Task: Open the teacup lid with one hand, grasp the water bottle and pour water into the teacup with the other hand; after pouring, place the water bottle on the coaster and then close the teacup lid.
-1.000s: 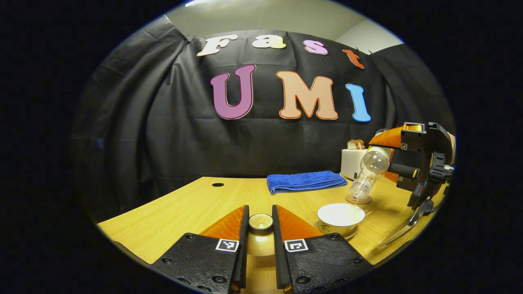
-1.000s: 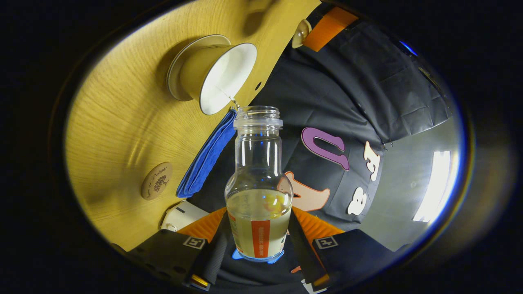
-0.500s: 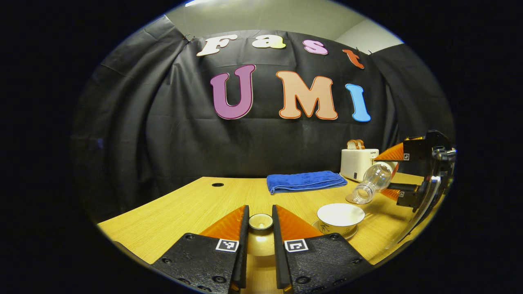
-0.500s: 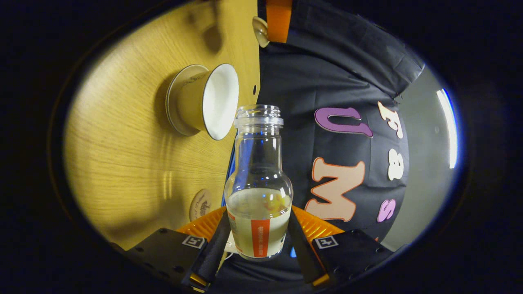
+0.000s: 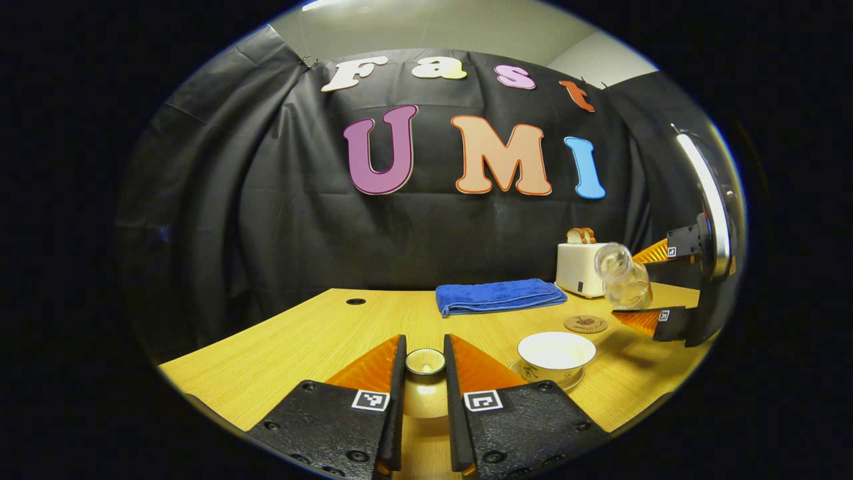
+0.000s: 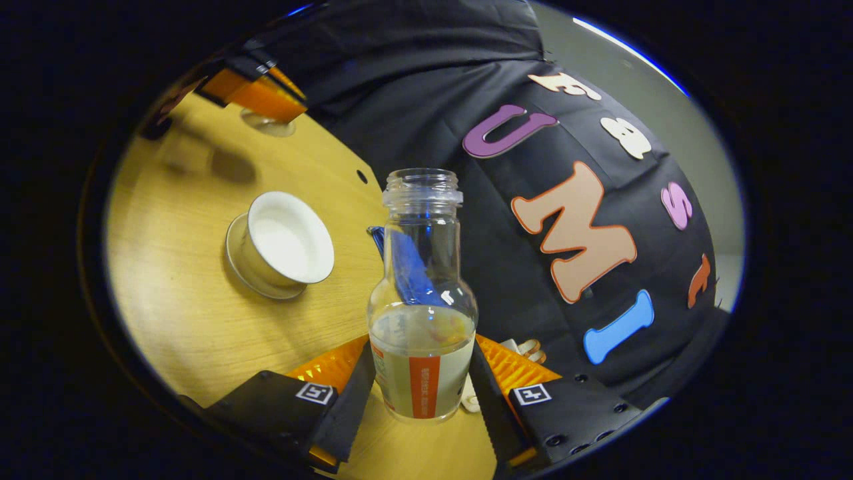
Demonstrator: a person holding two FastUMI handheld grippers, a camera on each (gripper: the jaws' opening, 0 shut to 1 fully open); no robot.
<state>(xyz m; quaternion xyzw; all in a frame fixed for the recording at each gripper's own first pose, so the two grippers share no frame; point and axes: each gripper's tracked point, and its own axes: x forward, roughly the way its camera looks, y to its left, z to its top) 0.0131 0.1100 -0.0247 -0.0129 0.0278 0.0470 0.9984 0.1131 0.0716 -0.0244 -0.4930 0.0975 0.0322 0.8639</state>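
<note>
My left gripper (image 5: 424, 367) is shut on the teacup lid (image 5: 425, 362), held over the near middle of the wooden table (image 5: 300, 340). The open white teacup (image 5: 556, 352) stands on its saucer to the right of it, also seen from above as the teacup (image 6: 285, 241). My right gripper (image 6: 421, 373) is shut on the clear water bottle (image 6: 422, 300), which still holds some liquid and stands nearly upright in the air. Seen from the left gripper view, the bottle (image 5: 621, 277) hangs above and right of the round coaster (image 5: 586, 324).
A folded blue towel (image 5: 496, 295) lies at the back of the table. A white toaster (image 5: 578, 267) with bread stands at the back right, behind the bottle. A small hole (image 5: 355, 301) sits in the tabletop at the back left.
The bottle has stopped pouring; my right gripper has tipped it back from neck-down over the cup to nearly upright and drawn it right, uncovering the coaster. My left gripper has stayed still.
</note>
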